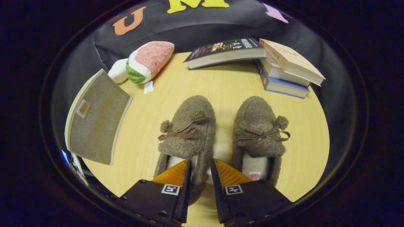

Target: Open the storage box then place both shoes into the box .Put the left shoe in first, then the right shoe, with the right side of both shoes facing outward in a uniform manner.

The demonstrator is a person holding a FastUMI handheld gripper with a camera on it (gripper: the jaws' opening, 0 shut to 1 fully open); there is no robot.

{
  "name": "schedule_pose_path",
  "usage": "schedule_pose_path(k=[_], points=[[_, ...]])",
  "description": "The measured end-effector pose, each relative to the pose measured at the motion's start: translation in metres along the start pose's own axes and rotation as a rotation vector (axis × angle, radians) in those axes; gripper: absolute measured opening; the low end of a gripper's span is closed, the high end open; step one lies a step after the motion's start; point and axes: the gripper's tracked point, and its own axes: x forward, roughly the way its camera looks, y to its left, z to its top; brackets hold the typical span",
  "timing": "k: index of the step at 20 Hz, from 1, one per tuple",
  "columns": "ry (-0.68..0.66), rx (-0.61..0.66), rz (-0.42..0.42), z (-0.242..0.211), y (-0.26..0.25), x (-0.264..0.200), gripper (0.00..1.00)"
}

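While the gripper (pixel 200 164) hangs over the heel end of the left fuzzy brown bow-tied slipper (pixel 186 135), its fingers stand slightly parted around that slipper's inner wall; actual contact cannot be confirmed. The matching right slipper (pixel 260 132) lies just beside the left slipper. The grey fabric storage box (pixel 94 121), lid closed, sits on the pale wooden table (pixel 221 85) well to that slipper's other side.

We see our gripper (pixel 201 167): two wedge fingers with ridged pads, black screwed bodies, each bearing a square marker.
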Motion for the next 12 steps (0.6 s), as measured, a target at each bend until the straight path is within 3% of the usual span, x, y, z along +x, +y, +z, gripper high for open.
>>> schedule_pose_path(k=[2, 3, 4, 5, 6, 12], points=[[0.031, 0.031, -0.003, 0.001, 0.001, 0.003, 0.23], [0.047, 0.042, -0.007, 0.002, 0.003, 0.002, 0.23], [0.066, 0.058, -0.002, -0.001, 0.003, 0.002, 0.11], [0.087, 0.095, -0.005, 0.000, 0.002, 0.000, 0.11], [0.104, 0.129, -0.003, -0.001, 0.002, -0.001, 0.02], [0.079, 0.200, 0.046, 0.015, 0.014, -0.040, 0.02]])
